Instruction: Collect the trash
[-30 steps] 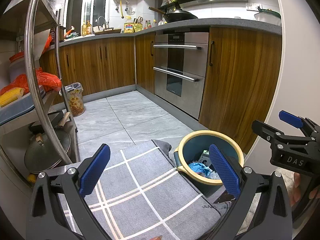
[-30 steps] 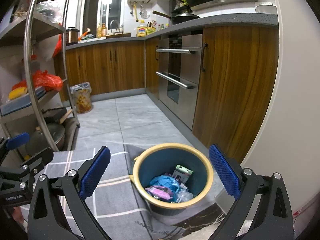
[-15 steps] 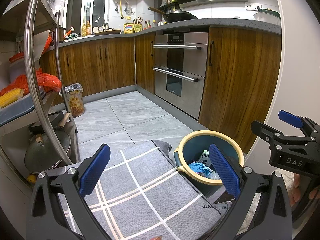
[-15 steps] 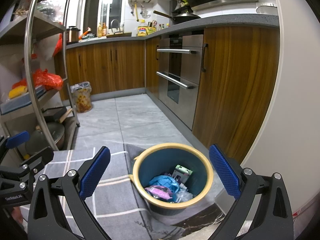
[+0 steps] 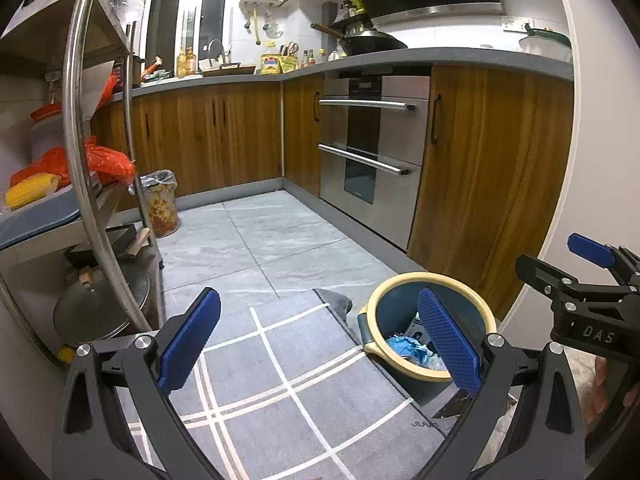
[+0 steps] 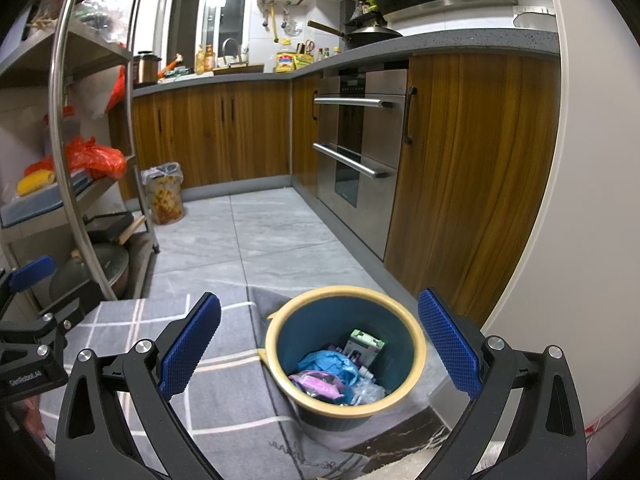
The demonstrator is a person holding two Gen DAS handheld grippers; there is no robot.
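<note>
Nothing is shifting noticeably since the earlier frames: both grippers are staying where they were, hovering above the kitchen floor. The left gripper is hanging with its blue pads spread wide apart and nothing between them, poised over the grey rug with white crossing lines. Ahead of its right pad and slightly below, the trash bin, teal with a yellow rim, is standing at the rug's edge, close to the wooden cabinet.

The right gripper is also standing wide open and empty, with the trash bin sitting directly between and just beyond its pads. Inside the bin, blue crumpled trash, a pink wrapper, a small box and some clear plastic are lying together. From the left wrist view, the right gripper is showing at the far right, with part of a hand behind it; from the right wrist view, the left gripper is showing at the far left.

Farther ahead, a lined bin of food scraps is standing beside the metal shelf rack, and the oven is sitting ahead to the right.
</note>
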